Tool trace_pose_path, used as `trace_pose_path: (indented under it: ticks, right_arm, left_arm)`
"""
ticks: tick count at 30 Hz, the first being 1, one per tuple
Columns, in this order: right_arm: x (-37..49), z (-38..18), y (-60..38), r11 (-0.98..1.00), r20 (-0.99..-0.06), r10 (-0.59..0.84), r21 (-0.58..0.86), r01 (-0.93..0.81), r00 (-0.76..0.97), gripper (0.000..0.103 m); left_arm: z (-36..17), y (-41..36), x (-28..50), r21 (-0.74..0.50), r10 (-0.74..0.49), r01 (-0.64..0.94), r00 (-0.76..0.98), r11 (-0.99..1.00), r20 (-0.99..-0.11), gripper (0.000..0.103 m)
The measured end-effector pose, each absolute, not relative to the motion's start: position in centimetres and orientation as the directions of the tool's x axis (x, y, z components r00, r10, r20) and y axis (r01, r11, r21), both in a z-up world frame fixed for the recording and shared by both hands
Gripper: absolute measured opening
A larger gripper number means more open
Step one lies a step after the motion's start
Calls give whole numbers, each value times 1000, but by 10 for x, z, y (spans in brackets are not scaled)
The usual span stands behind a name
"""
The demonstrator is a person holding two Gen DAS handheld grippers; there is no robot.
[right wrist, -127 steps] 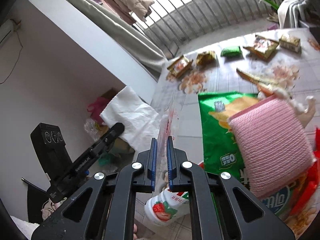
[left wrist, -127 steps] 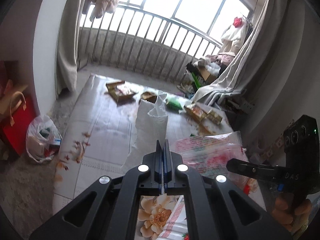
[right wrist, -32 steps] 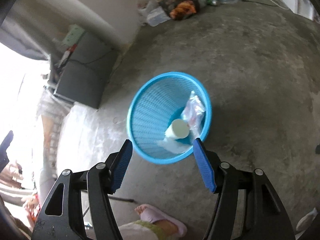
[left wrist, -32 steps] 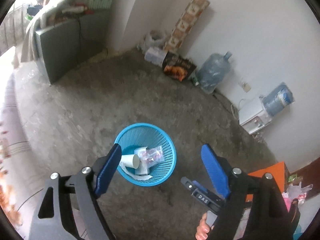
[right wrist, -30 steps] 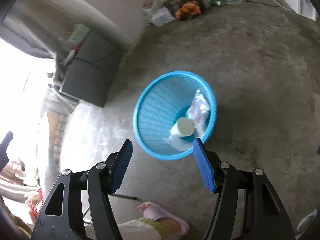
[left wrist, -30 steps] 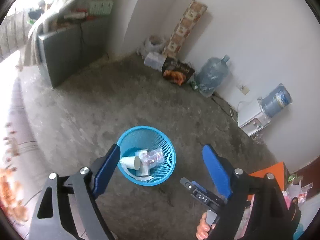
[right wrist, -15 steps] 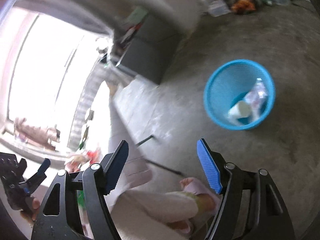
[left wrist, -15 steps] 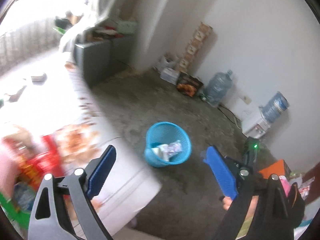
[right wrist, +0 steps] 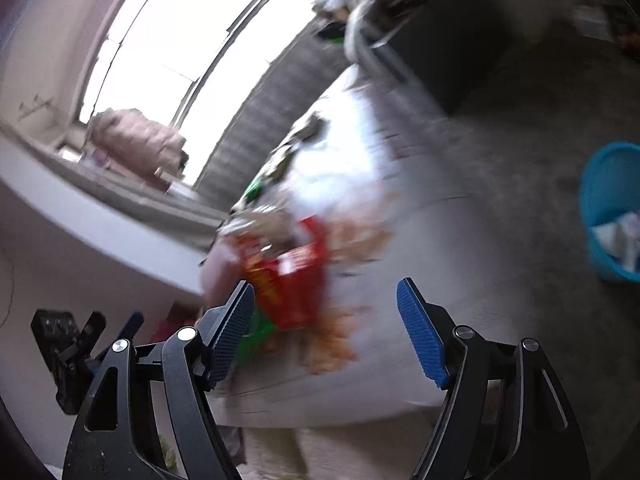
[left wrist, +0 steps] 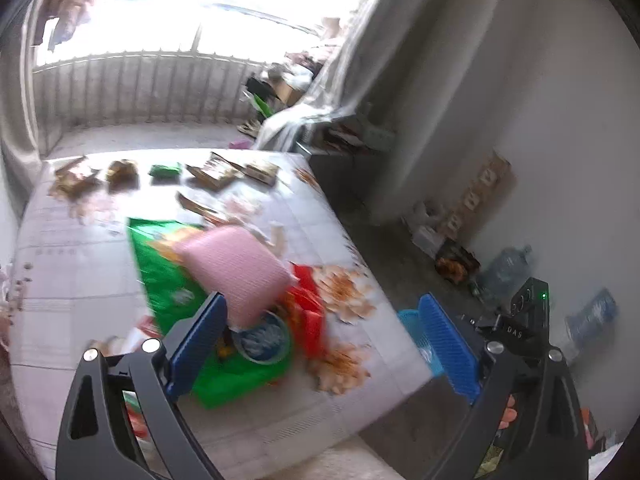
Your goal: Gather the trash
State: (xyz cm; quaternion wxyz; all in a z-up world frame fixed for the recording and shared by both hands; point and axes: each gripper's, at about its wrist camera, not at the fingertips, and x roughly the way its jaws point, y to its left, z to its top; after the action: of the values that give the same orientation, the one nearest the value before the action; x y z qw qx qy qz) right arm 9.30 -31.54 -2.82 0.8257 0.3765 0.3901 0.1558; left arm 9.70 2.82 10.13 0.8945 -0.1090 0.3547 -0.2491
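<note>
My left gripper [left wrist: 320,344] is open and empty above the near end of the table [left wrist: 72,264]. Below it lie a pink cloth-like roll [left wrist: 236,264], a green snack bag [left wrist: 160,276], red wrappers [left wrist: 308,312] and a round tub [left wrist: 262,340]. My right gripper [right wrist: 326,332] is open and empty, facing the table's near corner, where a red wrapper [right wrist: 296,284] shows blurred. The blue trash basket [right wrist: 608,208] stands on the floor at the right with trash inside. It also shows behind the left gripper's right finger [left wrist: 410,316].
Several small boxes and packets [left wrist: 216,170] lie along the table's far end. A dark cabinet [left wrist: 340,168], curtain and balcony railing are beyond. Water jugs [left wrist: 508,264] and boxes stand along the right wall. The right gripper [left wrist: 524,320] shows in the left wrist view.
Both grippers have swung away from the blue basket back toward the table. Both stay open and empty; the views are blurred by motion.
</note>
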Motion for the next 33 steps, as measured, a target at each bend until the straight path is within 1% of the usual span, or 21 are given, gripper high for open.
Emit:
trace_pose_path:
  ticks: [4,9,13,16,17,21,24,27,31,33]
  right_arm:
    - [119,-21,-285,661,-506,603,749,-32,616,70]
    - [148,-17,-267,622,-472,661,779,-73,583,70]
    - [175,-12,-259,607,-461,681,790,-86,569,70]
    - [188,-13,-259,596,-460,690,799,-80,559,70]
    - [193,-14,-258,593,-457,693,801,-79,558,70]
    - [217,-23,-246,598,-478,694,799,-62,538,70]
    - [228,-27,-237,606,-495,698,793,-57,518,68]
    - [235,-28,-230,616,-504,702,784,-75,503,68]
    - [241,-28,-221,632,-515,707,768,-106,485,67]
    - [246,-29,-216,642,-525,705,758,-114,477,65]
  left_arm:
    - [114,49,122,-420,-537,341,618,841,-574,94]
    - [122,66,180,-483,-544,276,579,831,-607,94]
    - [109,72,234,-530,-544,198,530,825,-650,94]
    - [87,68,277,-604,-598,154,458,782,-658,94]
    - [75,69,295,-626,-601,107,441,772,-667,94]
    - [51,67,333,-621,-576,17,394,784,-717,86]
    - [36,65,351,-580,-535,-16,367,815,-761,77]
    - [21,67,363,-571,-525,-54,330,819,-784,71]
    - [9,67,372,-542,-499,-61,314,838,-808,62]
    - [-1,67,377,-529,-490,-74,288,845,-823,53]
